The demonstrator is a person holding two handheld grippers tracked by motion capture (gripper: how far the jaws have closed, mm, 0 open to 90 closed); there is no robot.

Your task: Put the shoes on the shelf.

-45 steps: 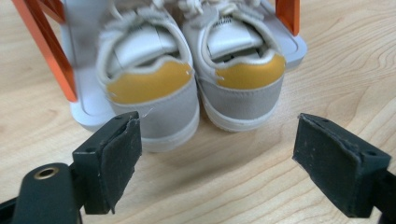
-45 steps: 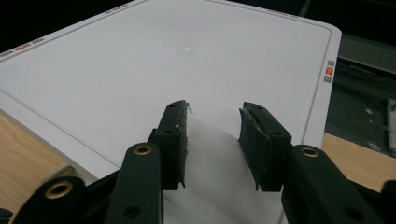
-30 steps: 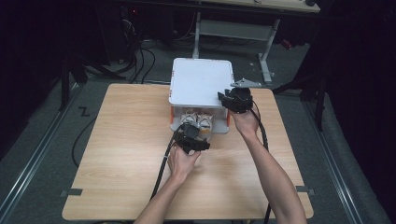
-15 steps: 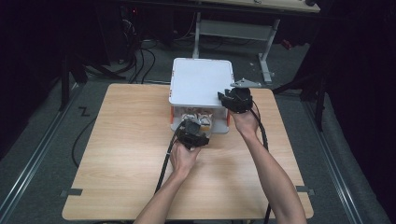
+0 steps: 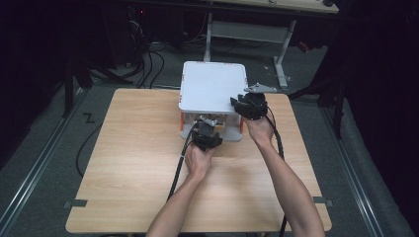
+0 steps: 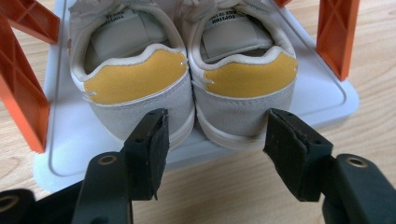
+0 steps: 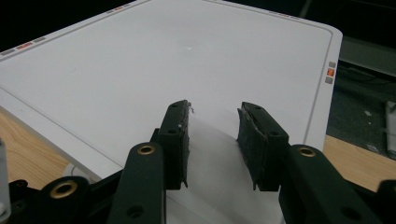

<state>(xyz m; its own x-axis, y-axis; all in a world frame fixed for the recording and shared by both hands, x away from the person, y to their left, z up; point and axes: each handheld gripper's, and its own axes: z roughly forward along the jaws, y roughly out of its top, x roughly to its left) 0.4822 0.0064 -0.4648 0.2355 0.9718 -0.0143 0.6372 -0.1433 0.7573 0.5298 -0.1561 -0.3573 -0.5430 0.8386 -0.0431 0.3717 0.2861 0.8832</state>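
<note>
1. A small two-level rack (image 5: 212, 89) with white shelves and orange legs (image 6: 337, 32) is standing at the far middle of the wooden worktop (image 5: 138, 163).
2. A pair of shoes (image 6: 187, 79), pale grey with yellow heel patches, is sitting side by side on the rack's lower shelf (image 6: 70, 144), heels facing the person. The two shoes are touching each other.
3. The left hand-held gripper (image 5: 206, 134) is sitting just in front of the rack's open near side, low over the worktop, with the person's left hand (image 5: 197, 160) behind it.
4. In the left gripper view its jaws are standing wide apart, gripping nothing. The left jaw is lying in front of the left shoe's heel (image 6: 135, 100) and the right jaw just past the outer edge of the right shoe's heel (image 6: 247, 100); whether either pad is touching a shoe cannot be told.
5. The right hand-held gripper (image 5: 247, 104) is resting at the near right corner of the rack's top shelf (image 7: 187, 70), held by the right hand (image 5: 258, 129).
6. In the right gripper view its jaws are parted and lying over the flat white top, with nothing between them.
7. Black cables (image 5: 178, 168) are trailing from both grippers back along the forearms.
</note>
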